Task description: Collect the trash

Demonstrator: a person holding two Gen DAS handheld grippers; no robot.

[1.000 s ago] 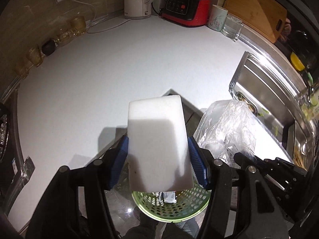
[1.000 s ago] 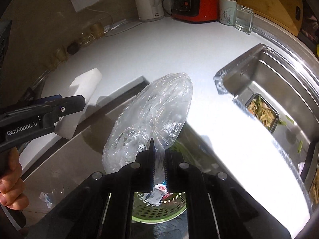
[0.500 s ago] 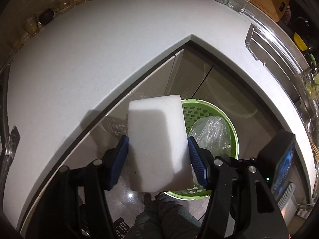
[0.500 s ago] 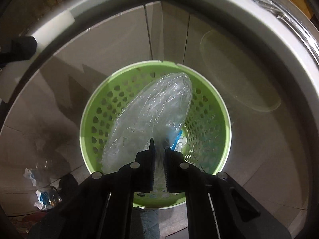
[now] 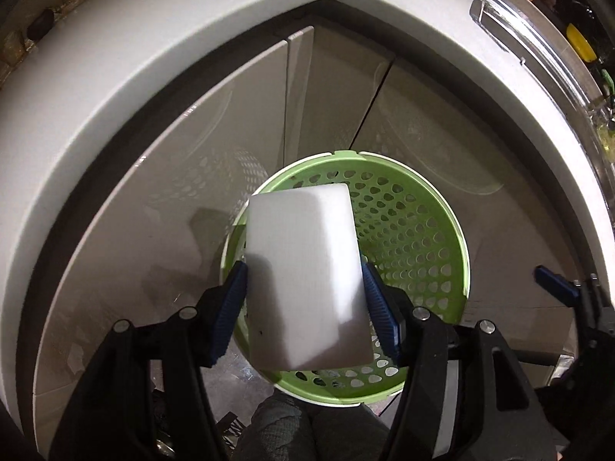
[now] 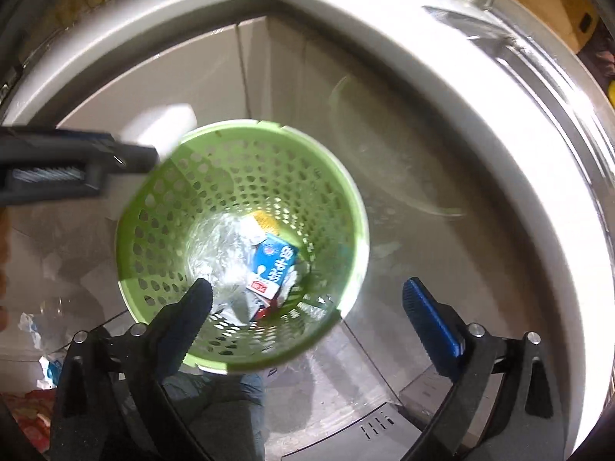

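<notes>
- Left gripper [image 5: 303,307]: lower centre of the left wrist view. Its blue-padded fingers [image 5: 230,315] are clamped on the two long sides of a white foam block [image 5: 303,280], which stands out forward over the basket's left rim.
- Right gripper [image 6: 307,315]: lower part of the right wrist view. Its fingers [image 6: 430,326] are spreading wide apart, with nothing gripped between them.
- Green perforated waste basket [image 6: 153,238]: centre of both views, standing on the floor below the grippers.
- Basket contents: a crumpled clear plastic bag [image 6: 215,246] lies at the bottom, just beside a blue-and-white carton [image 6: 275,265] and smaller wrappers.
- Loose scraps [image 6: 34,330] lie on the floor at the lower left of the right wrist view, outside the basket.
- Beige cabinet doors [image 5: 338,88] rise behind the basket, meeting in a corner.
- White counter [image 5: 115,38]: its edge arcs across the top of both views.
</notes>
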